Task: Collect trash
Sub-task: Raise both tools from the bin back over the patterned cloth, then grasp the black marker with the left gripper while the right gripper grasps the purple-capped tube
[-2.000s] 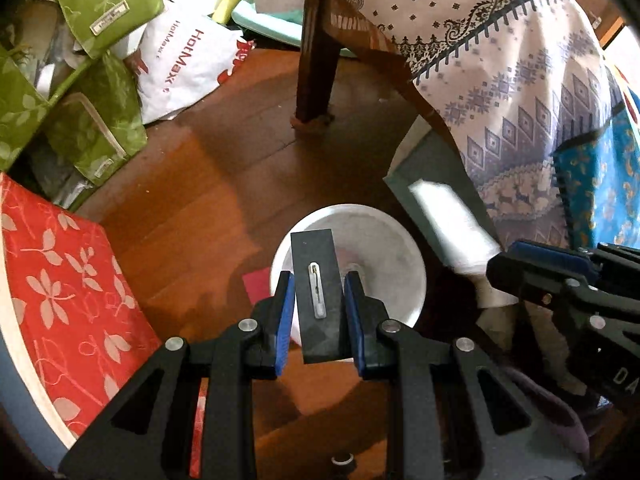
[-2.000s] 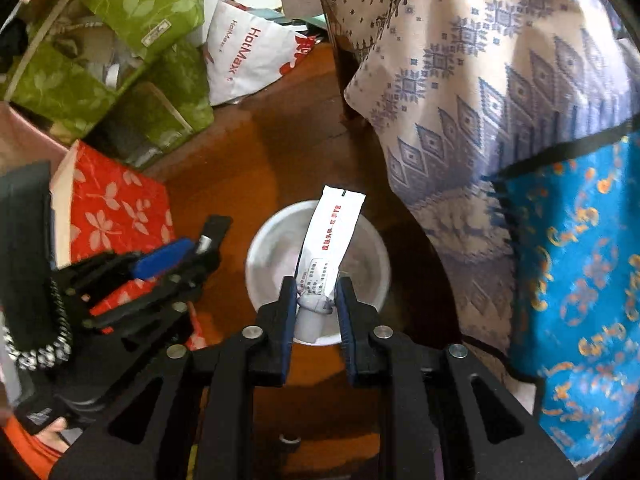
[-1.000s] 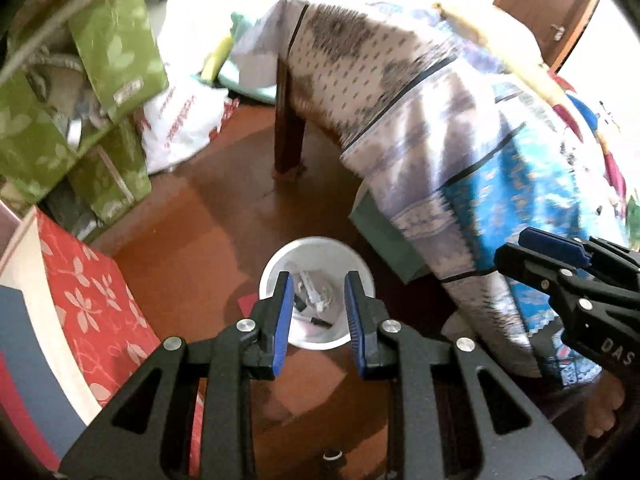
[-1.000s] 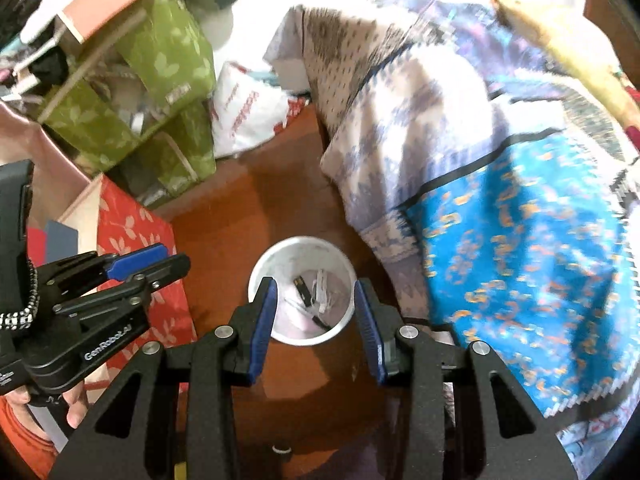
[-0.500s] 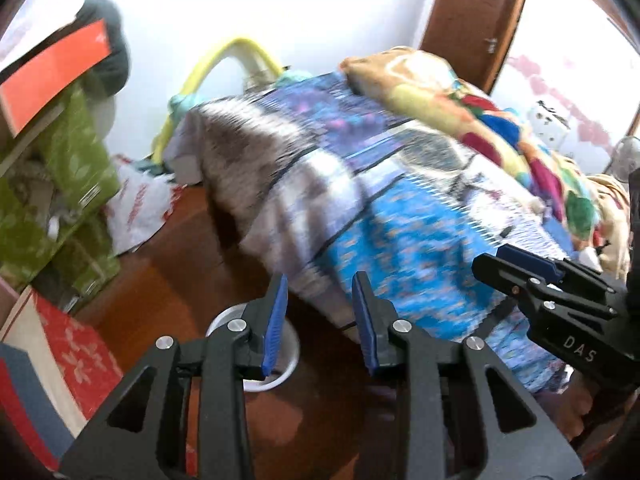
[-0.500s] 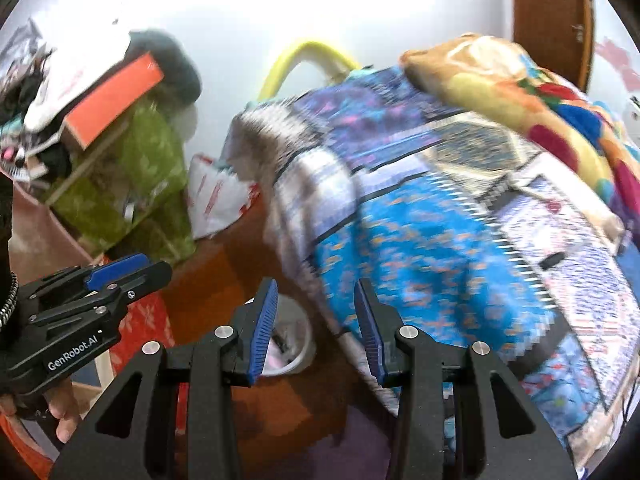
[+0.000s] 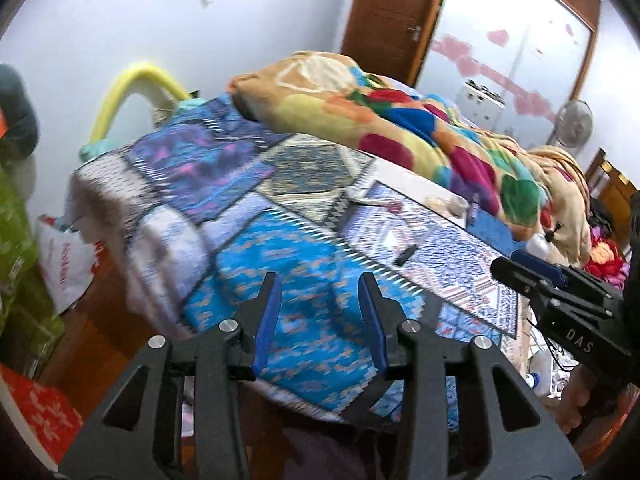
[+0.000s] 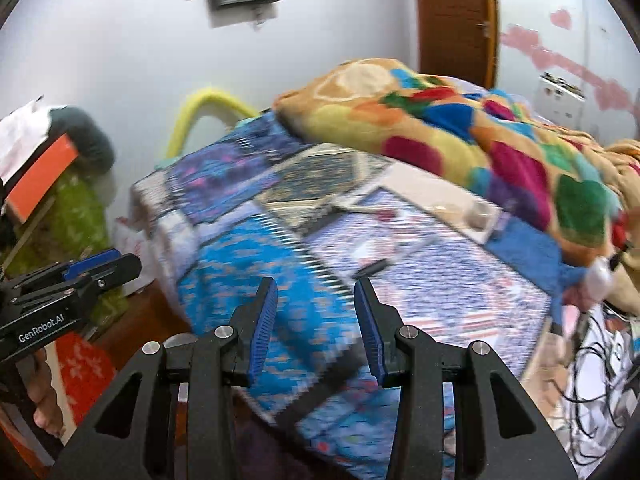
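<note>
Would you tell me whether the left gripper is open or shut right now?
Open. In the left wrist view, the left gripper has its blue-padded fingers spread wide, with only the bed cover visible between them.

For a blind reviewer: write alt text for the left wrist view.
The open, empty left gripper hangs above a bed's blue patterned cloth. A small black flat object lies further along, and a multicoloured blanket lies behind.

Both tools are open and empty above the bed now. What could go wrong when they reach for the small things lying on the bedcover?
1. The dark flat item lies flat on the soft bedcover, so the left tool may pinch cloth with it.
2. Tangled cables hang at the bed's edge near the right tool and could snag.
3. Both views are blurred, so aim may be poor.
</note>
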{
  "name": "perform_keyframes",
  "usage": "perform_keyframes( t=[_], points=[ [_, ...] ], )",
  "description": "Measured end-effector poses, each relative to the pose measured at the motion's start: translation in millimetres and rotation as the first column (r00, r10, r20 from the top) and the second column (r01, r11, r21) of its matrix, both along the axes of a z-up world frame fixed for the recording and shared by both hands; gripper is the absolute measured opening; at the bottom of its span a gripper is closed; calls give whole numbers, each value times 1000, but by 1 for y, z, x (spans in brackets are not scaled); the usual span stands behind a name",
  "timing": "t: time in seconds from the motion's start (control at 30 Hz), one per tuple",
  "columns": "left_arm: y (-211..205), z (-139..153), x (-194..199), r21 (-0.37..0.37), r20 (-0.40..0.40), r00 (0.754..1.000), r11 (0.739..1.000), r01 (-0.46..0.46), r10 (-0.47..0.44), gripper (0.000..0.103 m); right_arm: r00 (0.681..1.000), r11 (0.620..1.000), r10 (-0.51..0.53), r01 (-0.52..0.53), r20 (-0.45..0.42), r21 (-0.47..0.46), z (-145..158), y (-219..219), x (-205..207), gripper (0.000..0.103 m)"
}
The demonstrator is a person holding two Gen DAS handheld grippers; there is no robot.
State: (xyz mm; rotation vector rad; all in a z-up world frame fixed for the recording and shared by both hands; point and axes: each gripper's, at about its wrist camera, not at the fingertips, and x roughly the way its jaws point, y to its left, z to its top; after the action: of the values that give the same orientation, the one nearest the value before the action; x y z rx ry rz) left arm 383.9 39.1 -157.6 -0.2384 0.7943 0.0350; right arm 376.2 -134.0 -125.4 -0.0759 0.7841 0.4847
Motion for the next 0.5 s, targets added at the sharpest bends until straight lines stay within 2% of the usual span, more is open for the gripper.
perform_keyframes(
  t=[0.33, 0.5],
  points=[
    [-61, -40, 75, 8, -78, 986, 989, 147, -146, 40, 991, 990, -137, 136, -2, -46, -13, -69, 48, 37],
    [-83, -65, 112, -17, -130, 971, 980, 201, -201, 40, 984, 985, -170, 168, -52, -36, -28, -100, 83, 37]
  ],
)
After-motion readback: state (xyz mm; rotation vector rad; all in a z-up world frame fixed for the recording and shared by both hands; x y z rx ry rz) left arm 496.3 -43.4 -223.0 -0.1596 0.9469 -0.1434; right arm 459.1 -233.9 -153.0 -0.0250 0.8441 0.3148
